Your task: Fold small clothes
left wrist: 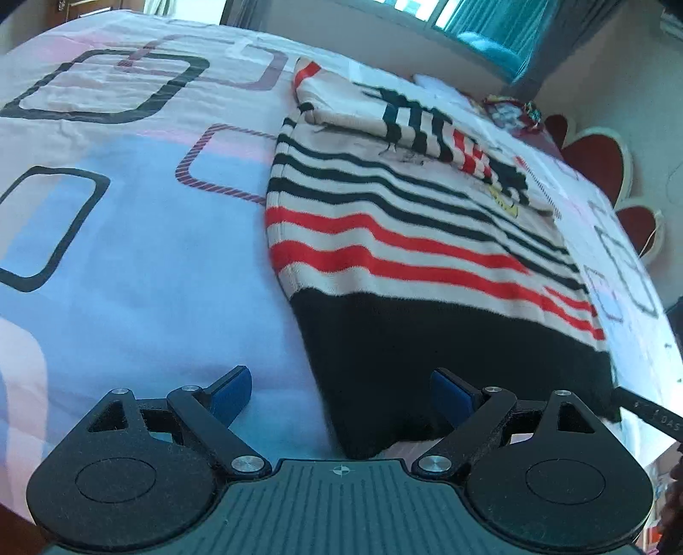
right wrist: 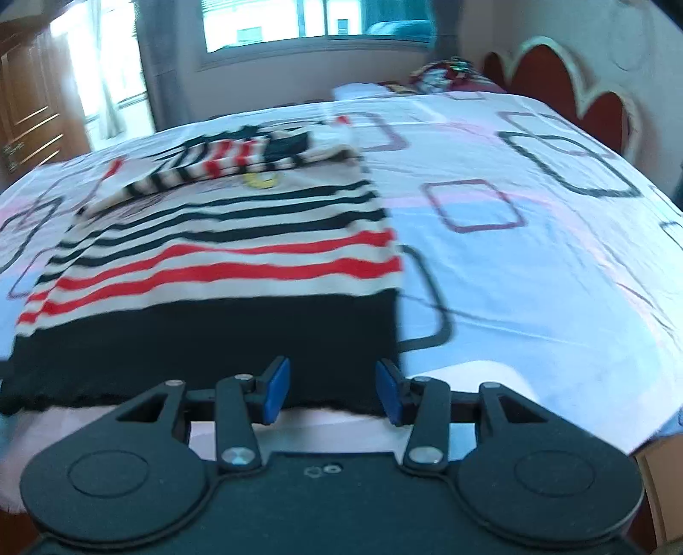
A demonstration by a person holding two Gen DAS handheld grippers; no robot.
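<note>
A small striped sweater (left wrist: pixel 410 239) lay flat on a bed sheet (left wrist: pixel 128 239) printed w/ rounded rectangles on pale blue, pink & white. The sweater was cream w/ black stripes on the far part, red stripes nearer, then a wide black hem band closest to both cameras. A sleeve (left wrist: pixel 410 124) was folded across its far end, showing black & red bands.

Left gripper (left wrist: pixel 339 395) was held low, near the bed's surface, pointing forward along the sweater, tilted a bit. Its jaws stood wide apart, holding nothing. The left blue pad sat over bare sheet just beside the hem's left corner; the right pad sat over the black band. Can't tell whether either pad touched the fabric.

Right gripper (right wrist: pixel 333 395) was held low at the near edge of the sweater (right wrist: pixel 222 256), aimed level across the bed. Its jaws were apart too, narrower than the left's, w/ nothing between them. Both blue pads (right wrist: pixel 275 390) sat over the near edge of the black hem, close to its right corner; contact unclear, since the view was motion-blurred.

Far bkgd: a window (right wrist: pixel 311 21) beyond the bed sheet (right wrist: pixel 533 256), a red scalloped headboard (right wrist: pixel 555 77) on the right, and wooden cabinet doors (right wrist: pixel 30 106) at far left.
</note>
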